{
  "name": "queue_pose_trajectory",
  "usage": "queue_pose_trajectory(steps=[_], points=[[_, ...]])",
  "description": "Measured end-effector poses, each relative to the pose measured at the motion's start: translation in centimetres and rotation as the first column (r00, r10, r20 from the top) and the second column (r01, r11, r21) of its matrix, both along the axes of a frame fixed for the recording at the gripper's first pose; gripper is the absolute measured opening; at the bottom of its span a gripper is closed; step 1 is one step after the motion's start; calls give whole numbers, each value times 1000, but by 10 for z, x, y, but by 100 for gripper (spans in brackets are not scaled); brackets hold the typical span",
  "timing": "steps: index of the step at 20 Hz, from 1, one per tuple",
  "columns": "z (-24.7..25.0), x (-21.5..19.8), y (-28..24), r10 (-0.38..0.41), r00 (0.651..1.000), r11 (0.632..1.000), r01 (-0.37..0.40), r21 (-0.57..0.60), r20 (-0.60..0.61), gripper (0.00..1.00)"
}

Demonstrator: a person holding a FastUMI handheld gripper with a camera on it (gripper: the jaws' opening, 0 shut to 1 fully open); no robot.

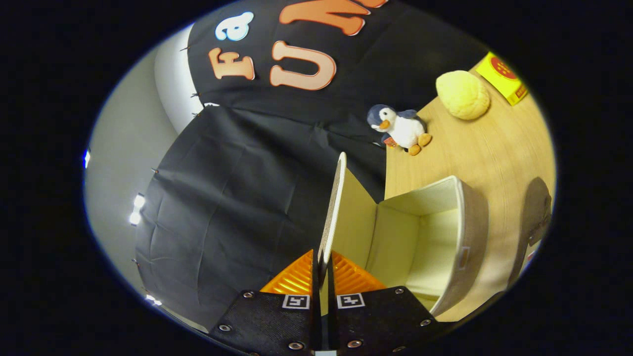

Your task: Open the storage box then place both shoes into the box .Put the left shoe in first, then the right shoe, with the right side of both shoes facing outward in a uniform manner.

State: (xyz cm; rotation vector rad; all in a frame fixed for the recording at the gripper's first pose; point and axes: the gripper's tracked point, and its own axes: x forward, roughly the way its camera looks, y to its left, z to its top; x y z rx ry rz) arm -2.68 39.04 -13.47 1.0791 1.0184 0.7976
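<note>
Lid [332,212] of the storage box [472,237] is pinched edge-on between the two fingers of the gripper [322,269], its long edge running straight ahead from them, swung away from the box. The box lies open on the wooden table [465,153], its pale interior showing nothing inside. Beyond it stand a plush penguin [399,127], a yellow round plush [462,94] and a yellow carton [504,77], well apart; a dark object [536,212] lies beside the box.

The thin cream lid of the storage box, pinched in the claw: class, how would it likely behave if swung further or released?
The thin cream lid looks like a stiff panel, staying straight in the claw, so it probably won't flop. Being thin, it is likely light. Released, it might drop back over the open cream fabric storage box.
</note>
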Motion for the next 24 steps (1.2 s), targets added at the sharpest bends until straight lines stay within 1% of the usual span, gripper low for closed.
queue_pose_trajectory(steps=[2,4,5,6,7,8,9,11,13,15,18,19,21,24], points=[[12,3,27,23,999,1000,-23,-1,31,7],[17,6,56,45,997,999,-43,-27,65,13],[20,6,70,58,995,998,-56,-31,80,23],[23,1,82,81,993,997,-79,-26,88,30],[27,-5,92,106,990,994,-105,-18,91,46],[28,-12,99,122,988,992,-121,-20,92,53],[24,-14,101,127,987,992,-124,-33,102,68],[15,-14,94,123,984,990,-113,-79,128,80],[3,-12,79,107,984,988,-88,-128,143,84],[-13,-10,54,85,985,983,-59,-174,147,85],[-35,-4,4,34,985,963,13,-268,170,86],[-46,-4,-16,23,983,950,35,-310,183,87],[-74,-5,-61,7,978,906,83,-414,210,87],[-117,-11,-128,5,975,818,124,-562,222,88]])
